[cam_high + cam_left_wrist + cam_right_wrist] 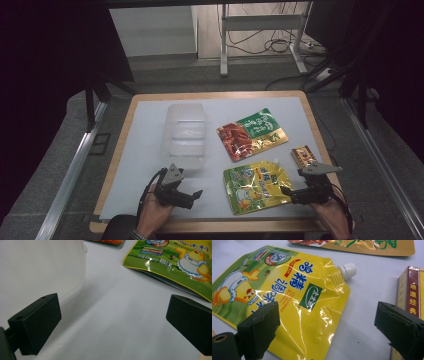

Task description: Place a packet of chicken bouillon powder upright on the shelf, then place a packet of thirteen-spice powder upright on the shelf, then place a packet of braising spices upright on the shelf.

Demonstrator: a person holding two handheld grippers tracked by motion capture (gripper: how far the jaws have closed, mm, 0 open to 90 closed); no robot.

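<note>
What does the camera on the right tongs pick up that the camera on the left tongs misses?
The right gripper view alone catches the yellow pouch's white screw cap and the small red-and-gold box beside its far jaw.

The left gripper view alone catches the clear plastic container rising beside one of its own jaws.

Both share the yellow pouch with the cartoon duck, an edge of the red snack packet farther back, and the white table surface. In both, the tongs stand open with nothing gripped between them.

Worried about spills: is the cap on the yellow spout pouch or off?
On. The white screw cap sits on the spout of the yellow pouch, which lies flat on the table.
</note>
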